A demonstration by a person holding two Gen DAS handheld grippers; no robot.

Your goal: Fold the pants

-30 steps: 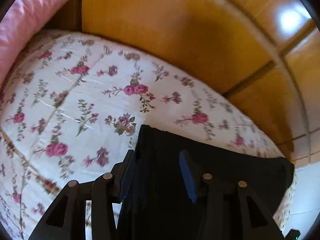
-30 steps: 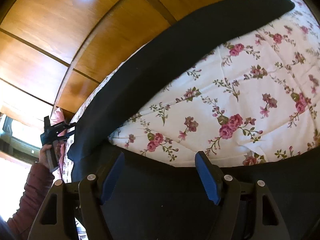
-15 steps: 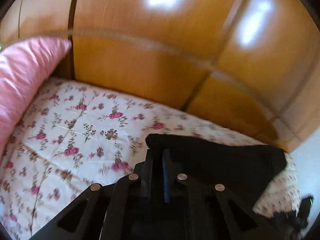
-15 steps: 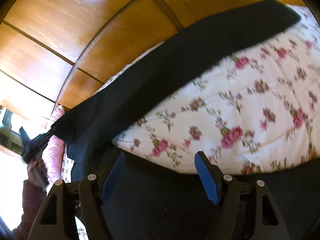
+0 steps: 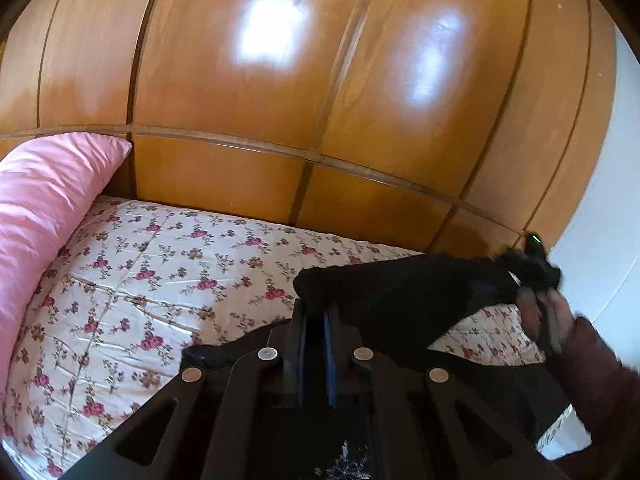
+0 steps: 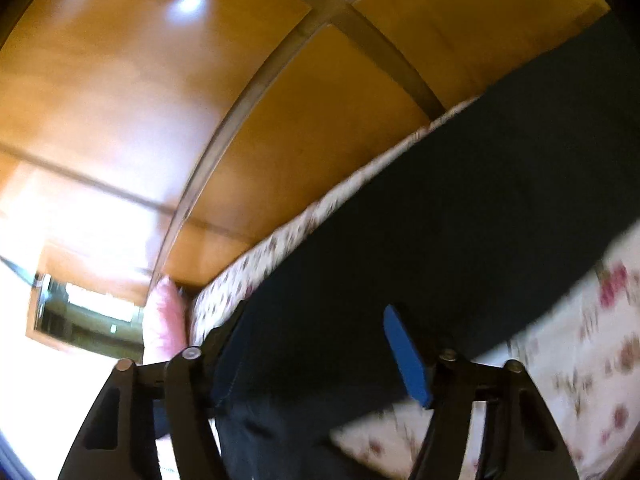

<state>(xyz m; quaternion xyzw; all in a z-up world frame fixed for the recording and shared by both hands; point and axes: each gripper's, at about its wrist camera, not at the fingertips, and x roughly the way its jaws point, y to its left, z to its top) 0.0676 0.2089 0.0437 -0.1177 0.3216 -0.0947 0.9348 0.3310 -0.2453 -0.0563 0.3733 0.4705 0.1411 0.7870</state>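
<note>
Right view: your floral bedsheet (image 6: 580,344) smears into blur, lower right.
Black pants (image 6: 440,240): cut off at the right edge.
Left view: your right gripper (image 5: 534,266) blurs, right edge.

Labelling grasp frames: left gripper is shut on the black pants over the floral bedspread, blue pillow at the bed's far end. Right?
Not quite: the pillow is pink, as the left wrist view shows. The left gripper is shut on the black pants over the floral bedspread.

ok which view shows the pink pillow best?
Left wrist view: the pink pillow is large, sharp and lit, leaning at the bed's head end. Right wrist view shows only a small blurred sliver beside the gripper finger.
</note>
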